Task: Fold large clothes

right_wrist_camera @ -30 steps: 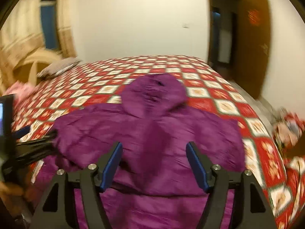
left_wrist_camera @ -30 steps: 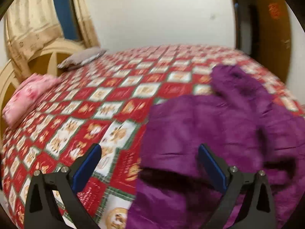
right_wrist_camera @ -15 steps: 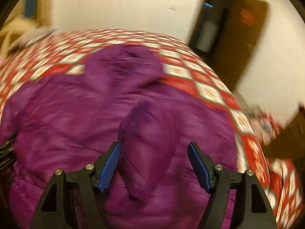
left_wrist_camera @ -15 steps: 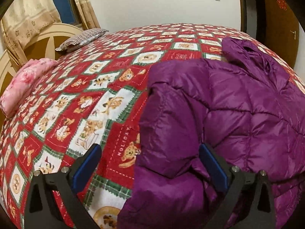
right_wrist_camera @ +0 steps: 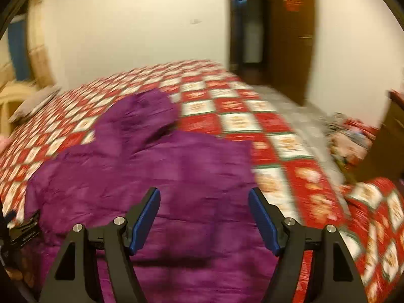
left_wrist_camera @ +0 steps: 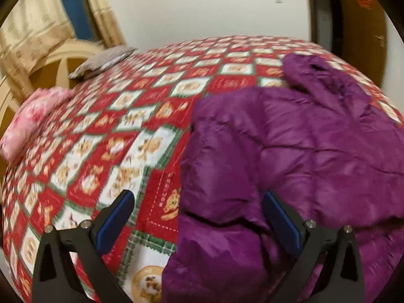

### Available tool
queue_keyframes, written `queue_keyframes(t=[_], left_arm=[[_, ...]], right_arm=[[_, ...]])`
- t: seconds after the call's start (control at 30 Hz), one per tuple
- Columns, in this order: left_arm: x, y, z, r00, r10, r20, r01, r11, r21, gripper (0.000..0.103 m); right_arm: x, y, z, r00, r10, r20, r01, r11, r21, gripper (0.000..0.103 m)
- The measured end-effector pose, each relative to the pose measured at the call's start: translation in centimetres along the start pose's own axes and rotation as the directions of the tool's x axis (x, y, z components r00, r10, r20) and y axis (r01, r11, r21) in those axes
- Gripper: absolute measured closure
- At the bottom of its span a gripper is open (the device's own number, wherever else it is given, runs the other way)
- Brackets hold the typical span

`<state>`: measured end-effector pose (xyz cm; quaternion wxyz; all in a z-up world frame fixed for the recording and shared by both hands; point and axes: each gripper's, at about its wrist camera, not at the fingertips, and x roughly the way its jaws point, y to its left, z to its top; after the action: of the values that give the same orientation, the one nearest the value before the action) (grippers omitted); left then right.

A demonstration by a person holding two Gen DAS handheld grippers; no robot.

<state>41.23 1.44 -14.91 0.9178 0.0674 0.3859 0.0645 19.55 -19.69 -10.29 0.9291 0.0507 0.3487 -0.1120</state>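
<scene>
Left gripper [left_wrist_camera: 197,219] spread wide, nothing pinched. Pink bundle [left_wrist_camera: 27,123] and grey pillow [left_wrist_camera: 101,60] far ahead of its left jaw, well apart from everything else. Bare quilt [left_wrist_camera: 101,151] under and ahead of the left jaw. Jacket [left_wrist_camera: 290,151] lay flat on the quilt, its folded-in left edge between the jaws and nearer the right one, the body spreading out past the right jaw, the hood [left_wrist_camera: 318,75] far ahead of that jaw.

Right gripper [right_wrist_camera: 204,221] spread wide too, empty, hung over the jacket's [right_wrist_camera: 161,176] middle. Hood [right_wrist_camera: 141,116] ahead of the left jaw. Jacket's right edge just ahead of the right jaw, quilt [right_wrist_camera: 240,121] beyond it. Door [right_wrist_camera: 290,38] far ahead, clutter [right_wrist_camera: 351,139] off past the right jaw.

Judged a puffy quilted coat: light, soft, springy, with a slick shell. Likely to slip from a shallow pinch and to puff back open once folded. Best taken at a hem, seam or cuff, through several layers, deep between the pads; here, the doubled left edge and the right edge.
</scene>
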Motion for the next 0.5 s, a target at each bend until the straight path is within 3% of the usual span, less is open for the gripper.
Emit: queue_keyframes(t=[0.07,0.17,0.27,0.37,0.5], left_arm=[[-1.3,0.1,0.7,0.999,-0.009,0.045,0.008,0.999,0.034,0.000],[-1.4,0.3,2.2,0.998,-0.018,0.062,0.015,0.999,0.048,0.000],[0.5,0.0,2.9,0.999,0.006,0.046,-0.009,0.999,0.054,0.000],[3.4,-0.7,2.3,0.999,0.030,-0.029,-0.028,0.997,0.068,0.000],[3.3,-0.6,2.6,0.999,-0.014,-0.032,0.016,0.998,0.065,0.000]], right_arm=[[1.5,1.4,-0.3,0.999,0.019,-0.033,-0.020,0.999,-0.037,0.030],[4.4,2.3,-1.5,0.995,-0.028,-0.091,0.018,0.994,-0.111,0.030],[6.4,1.4,-3.2,0.988,-0.045,-0.147,0.030,0.994,-0.103,0.030],[6.8,-0.4,-3.9,0.989,-0.001,-0.148,-0.007,0.998,-0.056,0.030],[5.8,-1.3,-2.6,0.987,0.030,-0.159,-0.039,0.998,-0.052,0.030]])
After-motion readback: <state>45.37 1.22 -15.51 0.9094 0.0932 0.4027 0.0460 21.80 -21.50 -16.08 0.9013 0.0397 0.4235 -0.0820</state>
